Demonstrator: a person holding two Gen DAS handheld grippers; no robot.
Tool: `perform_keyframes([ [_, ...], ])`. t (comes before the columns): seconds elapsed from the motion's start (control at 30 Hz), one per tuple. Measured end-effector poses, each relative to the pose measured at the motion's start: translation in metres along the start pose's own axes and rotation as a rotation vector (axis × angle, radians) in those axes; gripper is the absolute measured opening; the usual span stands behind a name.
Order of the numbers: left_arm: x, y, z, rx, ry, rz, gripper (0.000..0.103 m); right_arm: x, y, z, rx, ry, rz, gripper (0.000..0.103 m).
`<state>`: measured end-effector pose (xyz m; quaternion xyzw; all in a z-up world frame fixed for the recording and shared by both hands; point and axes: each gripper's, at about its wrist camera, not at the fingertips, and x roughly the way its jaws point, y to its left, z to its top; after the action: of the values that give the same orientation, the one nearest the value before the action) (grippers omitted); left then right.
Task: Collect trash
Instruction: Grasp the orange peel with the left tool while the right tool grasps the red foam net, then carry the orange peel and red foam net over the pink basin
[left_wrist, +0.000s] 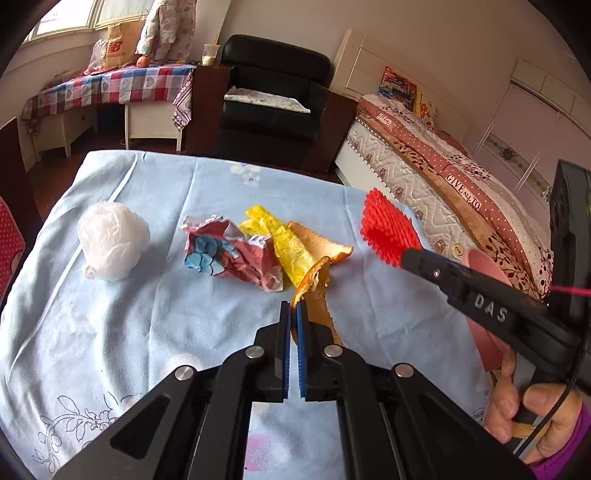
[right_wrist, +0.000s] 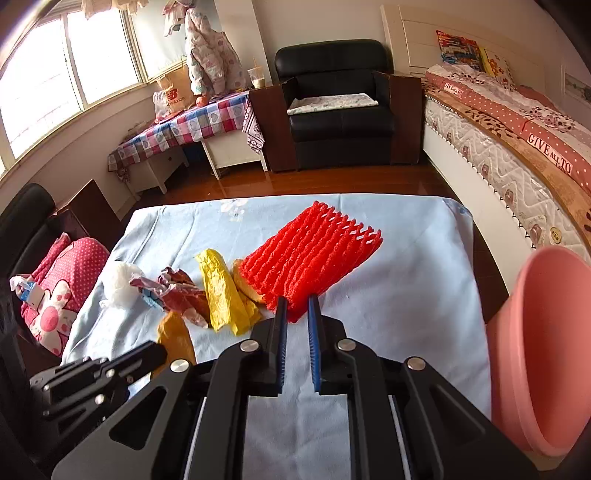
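Observation:
My left gripper (left_wrist: 293, 308) is shut on an orange peel (left_wrist: 314, 280) and holds one end of it above the blue tablecloth (left_wrist: 110, 332). My right gripper (right_wrist: 295, 302) is shut on a red foam fruit net (right_wrist: 310, 254) and holds it above the table; the net also shows in the left wrist view (left_wrist: 388, 232). A yellow crumpled wrapper (left_wrist: 277, 240), a red-and-blue crumpled paper (left_wrist: 229, 254) and a white plastic ball (left_wrist: 110, 243) lie on the cloth. A pink bin (right_wrist: 546, 350) stands at the table's right edge.
A bed (right_wrist: 535, 147) runs along the right. A black armchair (right_wrist: 340, 107) and a checked side table (right_wrist: 184, 125) stand beyond the table's far edge. A chair with a pink cushion (right_wrist: 62, 288) is at the left.

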<state>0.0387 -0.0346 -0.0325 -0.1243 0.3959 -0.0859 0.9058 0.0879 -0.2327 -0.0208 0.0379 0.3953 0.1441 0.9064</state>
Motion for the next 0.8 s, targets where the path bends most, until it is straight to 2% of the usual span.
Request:
perform_keyframes([
  [0.3, -0.008, -0.026, 0.009, 0.025, -0.008, 0.005, 0.003, -0.026, -0.02, -0.021, 0.038, -0.012, -0.02, 0.011],
  [0.47, -0.01, -0.042, 0.016, 0.039, -0.013, 0.011, 0.003, -0.044, -0.028, -0.026, 0.043, -0.046, -0.035, 0.011],
  [0.8, -0.006, -0.095, 0.023, 0.129, -0.029, 0.044, 0.003, -0.077, -0.058, -0.037, 0.088, -0.099, -0.074, 0.011],
])
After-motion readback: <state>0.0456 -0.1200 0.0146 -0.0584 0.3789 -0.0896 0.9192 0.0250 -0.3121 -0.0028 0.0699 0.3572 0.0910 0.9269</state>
